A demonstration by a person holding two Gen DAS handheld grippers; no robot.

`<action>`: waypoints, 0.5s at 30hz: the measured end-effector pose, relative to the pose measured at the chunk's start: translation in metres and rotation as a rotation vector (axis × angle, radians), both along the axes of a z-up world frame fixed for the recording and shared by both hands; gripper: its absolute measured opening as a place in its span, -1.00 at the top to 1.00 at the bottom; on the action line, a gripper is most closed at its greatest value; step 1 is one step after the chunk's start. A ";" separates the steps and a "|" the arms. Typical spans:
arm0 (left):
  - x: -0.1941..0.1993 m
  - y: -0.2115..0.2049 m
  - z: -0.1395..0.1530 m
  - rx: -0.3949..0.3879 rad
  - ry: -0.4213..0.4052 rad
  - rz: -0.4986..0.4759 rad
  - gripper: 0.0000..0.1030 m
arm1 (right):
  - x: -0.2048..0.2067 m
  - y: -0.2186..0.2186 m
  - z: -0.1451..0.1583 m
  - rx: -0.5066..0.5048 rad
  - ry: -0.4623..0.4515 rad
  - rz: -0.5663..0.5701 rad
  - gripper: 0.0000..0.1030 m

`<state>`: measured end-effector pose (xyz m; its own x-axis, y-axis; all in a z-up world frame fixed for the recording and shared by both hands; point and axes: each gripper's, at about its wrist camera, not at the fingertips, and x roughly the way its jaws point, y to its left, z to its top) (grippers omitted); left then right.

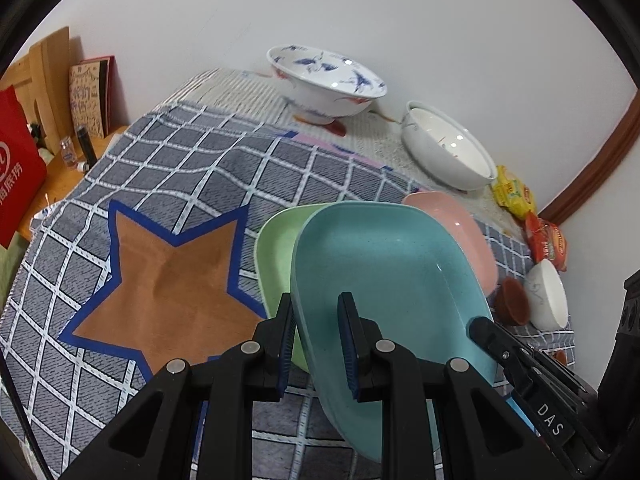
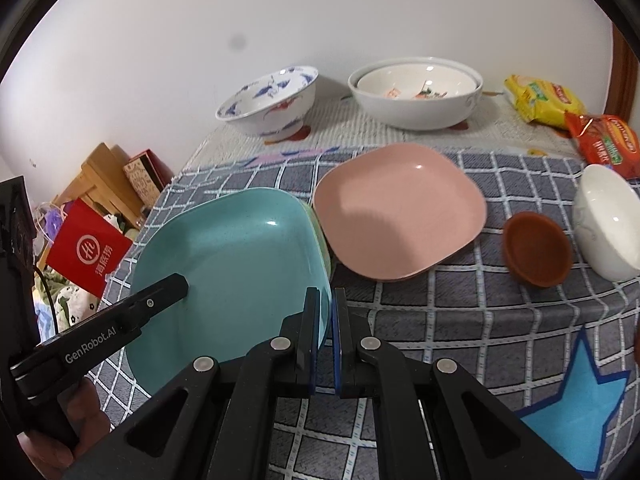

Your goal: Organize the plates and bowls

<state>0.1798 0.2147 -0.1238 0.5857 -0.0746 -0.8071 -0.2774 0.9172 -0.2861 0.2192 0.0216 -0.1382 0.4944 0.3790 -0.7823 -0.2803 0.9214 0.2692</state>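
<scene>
- Two grippers hold one teal plate (image 1: 384,276) between them, at opposite edges, above a counter covered with a grey checked cloth (image 1: 168,168).
- Left gripper (image 1: 318,344): its jaws stand narrow and clamp the teal plate's near rim, one pad inside the dish and one outside.
- Right gripper (image 2: 325,336): its jaws are pressed almost together on the plate's thin right edge.
- A green plate (image 1: 276,256) sits directly under the teal one, only its edge showing.
- A pink plate (image 2: 400,208) lies flat on the cloth just beside the teal plate, toward the wall.
- A blue-patterned bowl (image 2: 268,100) and a large white bowl (image 2: 416,96), with a smaller bowl nested inside it, stand at the back near the wall.
- A small brown dish (image 2: 536,248) and a small white bowl (image 2: 604,220) sit at the right, close together.
- Yellow and red snack packets (image 2: 544,100) lie at the far right corner.
</scene>
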 end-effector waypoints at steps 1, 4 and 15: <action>0.001 0.002 -0.003 0.000 0.006 0.003 0.60 | 0.001 0.002 -0.003 -0.002 0.005 0.002 0.89; 0.006 0.006 -0.010 0.008 0.018 0.009 0.60 | 0.006 0.009 -0.011 -0.010 0.021 0.011 0.89; 0.025 0.015 -0.015 0.036 0.012 0.012 0.60 | 0.025 0.023 -0.022 -0.022 0.026 0.029 0.88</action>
<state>0.2051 0.2297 -0.1388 0.5769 -0.0383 -0.8159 -0.2913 0.9236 -0.2493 0.2443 0.0448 -0.1606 0.4626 0.3751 -0.8033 -0.3001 0.9188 0.2563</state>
